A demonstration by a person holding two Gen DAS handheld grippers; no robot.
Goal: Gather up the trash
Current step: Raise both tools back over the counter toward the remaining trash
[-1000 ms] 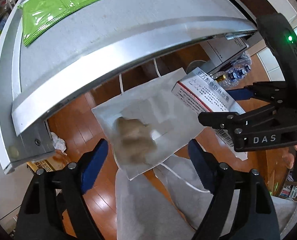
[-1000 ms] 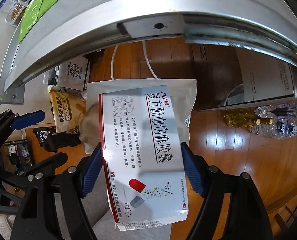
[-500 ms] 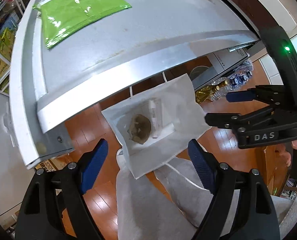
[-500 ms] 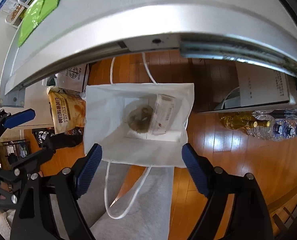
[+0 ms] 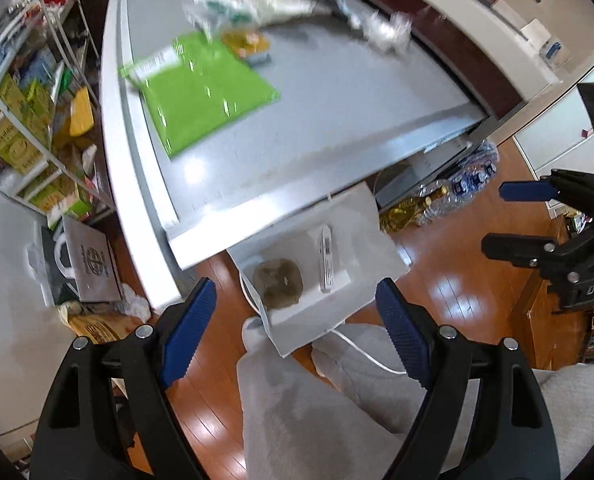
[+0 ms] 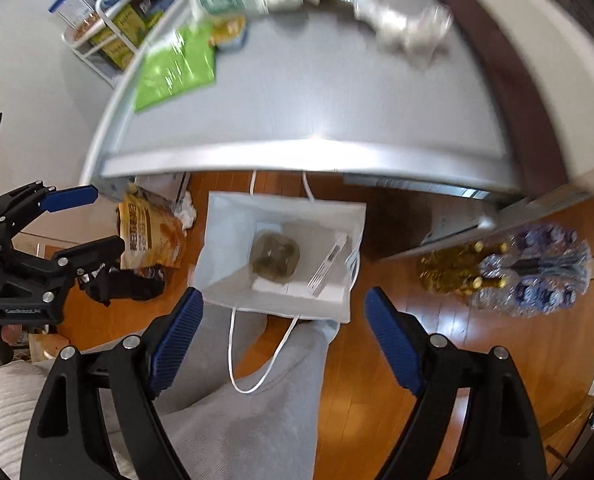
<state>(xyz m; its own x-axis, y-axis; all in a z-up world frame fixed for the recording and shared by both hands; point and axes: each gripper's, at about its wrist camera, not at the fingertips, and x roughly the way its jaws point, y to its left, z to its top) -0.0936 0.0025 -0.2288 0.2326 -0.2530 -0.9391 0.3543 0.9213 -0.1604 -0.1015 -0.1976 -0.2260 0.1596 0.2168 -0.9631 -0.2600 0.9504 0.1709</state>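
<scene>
Hovering empty with jaws spread wide, the right gripper [image 6: 281, 332] and the left gripper [image 5: 293, 326] hang above the white paper bag [image 6: 233, 280] on the floor by the person's legs. A brownish wad [image 6: 275, 256] and a medicine box [image 6: 329, 266] already lie inside. Remaining trash, a green pouch [image 5: 201, 96] and blurred wrappers [image 5: 381, 28], sits on the grey table [image 5: 337, 120]. Risk, I judge: the flat, slick pouch could slip from the fingers, or a drop could miss the bag's narrow mouth.

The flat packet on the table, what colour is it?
Bright green packet, clearest in the left wrist view.
</scene>
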